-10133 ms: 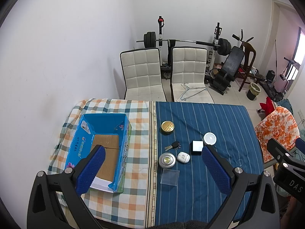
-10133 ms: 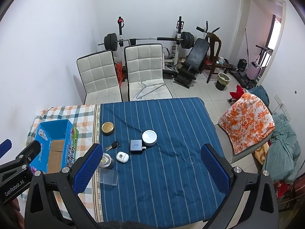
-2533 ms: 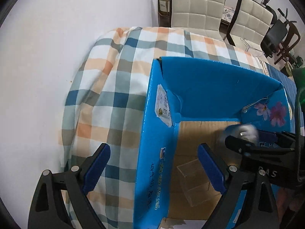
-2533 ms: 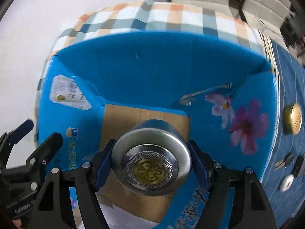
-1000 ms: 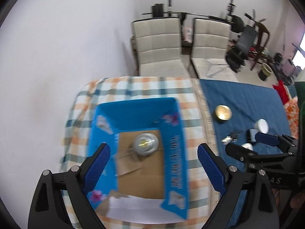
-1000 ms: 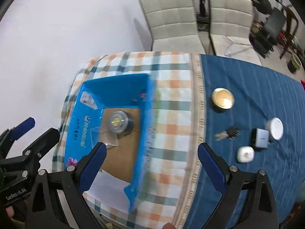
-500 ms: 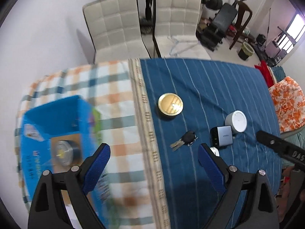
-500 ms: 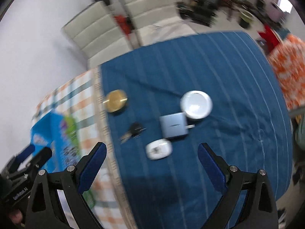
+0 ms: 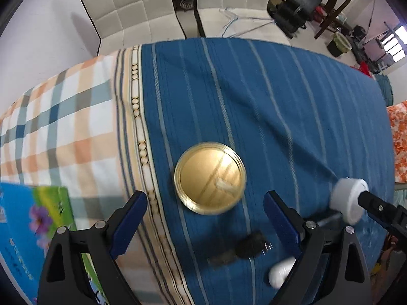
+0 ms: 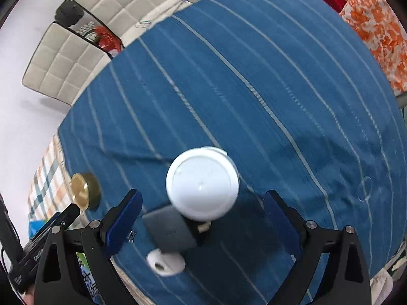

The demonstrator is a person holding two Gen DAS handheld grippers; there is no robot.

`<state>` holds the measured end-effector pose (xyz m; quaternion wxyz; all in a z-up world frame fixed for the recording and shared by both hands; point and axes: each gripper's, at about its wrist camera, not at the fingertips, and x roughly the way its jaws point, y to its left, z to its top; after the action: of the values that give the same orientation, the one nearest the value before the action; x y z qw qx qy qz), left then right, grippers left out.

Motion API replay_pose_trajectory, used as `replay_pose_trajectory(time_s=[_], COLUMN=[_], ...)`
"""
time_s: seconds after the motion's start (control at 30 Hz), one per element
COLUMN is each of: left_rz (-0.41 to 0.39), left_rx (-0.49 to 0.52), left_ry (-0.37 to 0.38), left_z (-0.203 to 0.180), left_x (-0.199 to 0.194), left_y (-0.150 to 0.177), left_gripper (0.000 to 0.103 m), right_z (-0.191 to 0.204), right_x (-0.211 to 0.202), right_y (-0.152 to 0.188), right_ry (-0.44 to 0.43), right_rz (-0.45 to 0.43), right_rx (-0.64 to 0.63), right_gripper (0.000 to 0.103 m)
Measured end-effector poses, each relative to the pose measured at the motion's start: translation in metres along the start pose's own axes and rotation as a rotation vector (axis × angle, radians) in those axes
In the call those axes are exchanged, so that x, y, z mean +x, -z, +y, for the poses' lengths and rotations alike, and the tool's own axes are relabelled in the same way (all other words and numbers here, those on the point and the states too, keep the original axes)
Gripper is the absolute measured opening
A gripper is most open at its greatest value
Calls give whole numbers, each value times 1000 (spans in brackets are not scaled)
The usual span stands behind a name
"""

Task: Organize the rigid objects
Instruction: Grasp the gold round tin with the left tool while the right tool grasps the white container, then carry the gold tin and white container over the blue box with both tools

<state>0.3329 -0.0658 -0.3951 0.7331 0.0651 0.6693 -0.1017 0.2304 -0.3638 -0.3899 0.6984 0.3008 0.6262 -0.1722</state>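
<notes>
Swung off the blue box (image 9: 23,228) within the last second and out over the blue-striped half of the surface (image 9: 279,89). Left the silver tin and clear case behind in that box a moment ago, so two pieces counted as sorted, five still loose by my judgement.

Now hanging the left tongs (image 9: 204,198) wide and empty above the gold tin (image 9: 210,178), blue pads flanking its near rim without touching. Likewise holding the right tongs (image 10: 202,196) wide and empty over the white round tub (image 10: 202,183), pads either side and apart from it. Probably lining up two grasps at once.

Plenty of bare cloth beyond both targets towards the far edge and the two chairs; little on the near side. Crowded just behind the tub: a grey block (image 10: 169,230) touching or nearly touching it, then a white oval case (image 10: 166,260) nearer still. Blurred keys (image 9: 244,250) just beside the left tongs' right-hand pad.

Worth minding the grey block when closing on the tub, and the narrow gap between the two tools. For the carry back, an open path across the checked cloth to the box at the near left corner.
</notes>
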Motion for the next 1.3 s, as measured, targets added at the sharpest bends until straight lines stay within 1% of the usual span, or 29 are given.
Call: replay_pose_trajectory(time_s=[0.1, 0.27, 0.3, 0.33, 0.37, 0.4, 0.47, 0.57, 0.6, 0.7, 0.77, 0.8, 0.9, 1.0, 1.03, 1.07, 1.17, 1.3], left_rz=[33, 68, 72, 75, 82, 81, 74, 71, 70, 69, 61, 62, 67, 40, 37, 39, 51, 43], left_rx=[19, 46, 47, 49, 51, 55, 55, 41, 37, 33, 50, 46, 39, 49, 49, 48, 38, 44], left_ry=[-6, -10, -10, -9, -19, -35, -46, -43, -43, -39, -41, -45, -44, -46, -48, -53, -51, -54], left_z=[-5, -13, -14, -16, -16, -16, -18, -18, -19, -14, -8, -4, 3, 8, 12, 12, 9, 7], left_x=[15, 30, 32, 34, 36, 38, 37, 35, 34, 31, 31, 29, 28, 25, 26, 26, 29, 28], left_y=[-6, -6, -8, -8, -8, -8, -8, -7, -9, -7, -4, 3, 11, 27, 27, 28, 26, 25], left_gripper=[94, 94, 89, 78, 75, 75, 73, 67, 63, 63, 62, 63, 63, 64, 64, 64, 64, 63], right_z=[2, 12, 14, 16, 18, 19, 24, 25, 26, 32, 36, 36, 35, 32, 32, 33, 41, 57], right_x=[16, 38, 41, 44, 46, 48, 55, 65, 69, 75, 76, 75, 76, 77, 77, 77, 81, 88], right_y=[-10, -17, -16, -17, -17, -18, -18, -17, -17, -15, -13, -13, -11, -10, -9, -9, -7, -1], right_ry=[4, 10, 16, 27, 34, 38, 55, 69, 75, 98, 122, 127, 128, 134, 118, 125, 145, 165], right_rz=[21, 56, 62, 64, 66, 69, 80, 96, 100, 91, 90, 89, 96, 104, 134, 137, 142, 134], right_rx=[5, -1, -3, -5, -7, -10, -11, -11, -11, -20, -23, -25, -46, -59, -75, -82, -97, -104], right_gripper=[97, 93, 93, 93, 93, 93, 89, 83, 83, 81, 74, 73, 73, 73, 73, 73, 73, 74])
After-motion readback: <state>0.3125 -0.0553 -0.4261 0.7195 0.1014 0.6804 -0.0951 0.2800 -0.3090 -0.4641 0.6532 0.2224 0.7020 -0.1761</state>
